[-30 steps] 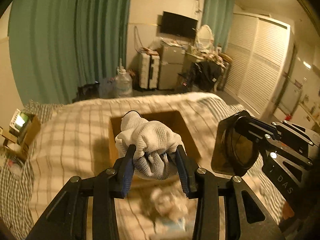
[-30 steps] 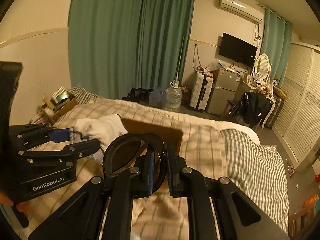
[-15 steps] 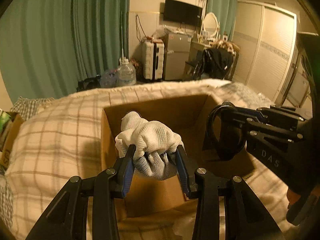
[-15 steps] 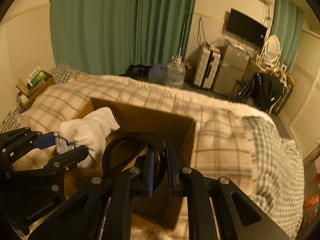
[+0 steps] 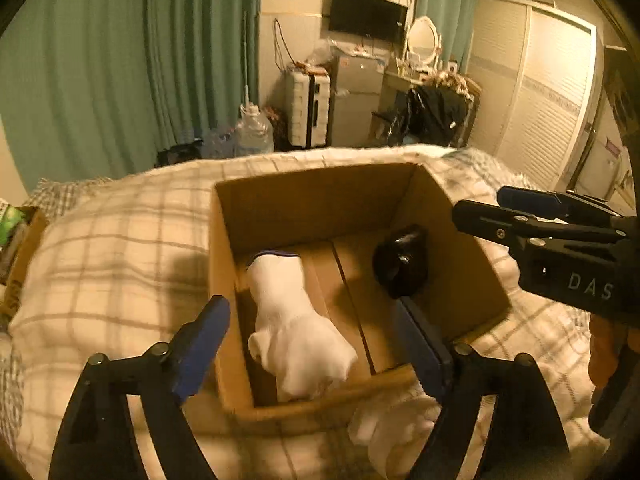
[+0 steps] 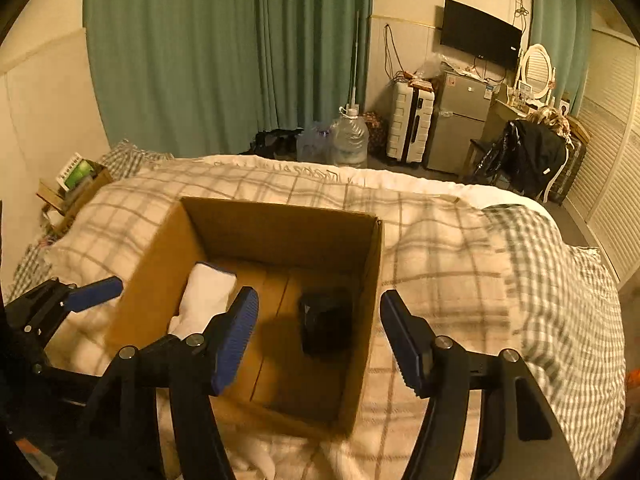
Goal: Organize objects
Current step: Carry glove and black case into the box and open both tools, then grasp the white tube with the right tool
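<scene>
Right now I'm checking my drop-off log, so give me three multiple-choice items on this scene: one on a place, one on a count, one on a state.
1. Where does the white glove lie?
A. inside the cardboard box
B. on the blanket beside the box
C. between a gripper's fingers

2. How many items lie inside the box?
A. one
B. two
C. four

3. How do both hand-held grippers stand?
A. both clamped on items
B. left open, right shut
C. both open and empty

Answers:
1 A: the glove rests on the box floor, along its left wall.
2 B: only the glove and a black object show on the floor.
3 C: the left hand-held gripper and the right hand-held gripper both have their fingers spread wide with nothing held between them.
</scene>
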`<state>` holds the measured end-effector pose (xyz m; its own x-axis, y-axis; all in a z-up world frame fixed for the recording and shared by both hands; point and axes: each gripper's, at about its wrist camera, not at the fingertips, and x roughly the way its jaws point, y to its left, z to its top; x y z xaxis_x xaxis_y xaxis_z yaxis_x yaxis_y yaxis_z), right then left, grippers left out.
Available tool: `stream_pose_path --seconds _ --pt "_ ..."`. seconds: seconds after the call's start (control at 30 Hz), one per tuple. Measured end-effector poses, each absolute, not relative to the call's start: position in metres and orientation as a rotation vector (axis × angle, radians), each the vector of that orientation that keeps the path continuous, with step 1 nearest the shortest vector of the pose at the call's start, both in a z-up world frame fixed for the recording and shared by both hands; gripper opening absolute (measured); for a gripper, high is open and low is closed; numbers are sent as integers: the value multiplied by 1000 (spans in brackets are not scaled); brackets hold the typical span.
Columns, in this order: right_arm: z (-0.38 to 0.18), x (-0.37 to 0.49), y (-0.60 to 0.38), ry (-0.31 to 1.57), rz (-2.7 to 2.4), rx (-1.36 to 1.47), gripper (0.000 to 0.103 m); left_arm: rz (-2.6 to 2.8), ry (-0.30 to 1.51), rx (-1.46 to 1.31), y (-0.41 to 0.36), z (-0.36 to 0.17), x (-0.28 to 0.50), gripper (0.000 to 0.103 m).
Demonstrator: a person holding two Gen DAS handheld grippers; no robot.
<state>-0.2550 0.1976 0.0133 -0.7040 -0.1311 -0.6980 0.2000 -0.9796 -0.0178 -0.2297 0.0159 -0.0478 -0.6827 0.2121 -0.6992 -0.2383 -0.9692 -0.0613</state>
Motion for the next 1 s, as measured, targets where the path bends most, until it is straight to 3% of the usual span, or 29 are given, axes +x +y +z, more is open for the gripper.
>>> stream_pose_path --seconds 0.4,0.57,0.73,1.0 --pt "84 -129 211 225 -2847 1025 67 2768 32 -1043 -11 12 -135 87" --pt "91 -77 213 269 -2874 1008 69 2778 17 -1028 -12 14 -98 87" --pt "71 -45 203 276 -2853 1027 70 2750 0 -1061 -5 -8 -76 87" --pt "-6 -36 203 257 -2804 1189 70 2660 76 -1220 15 -79 -64 87"
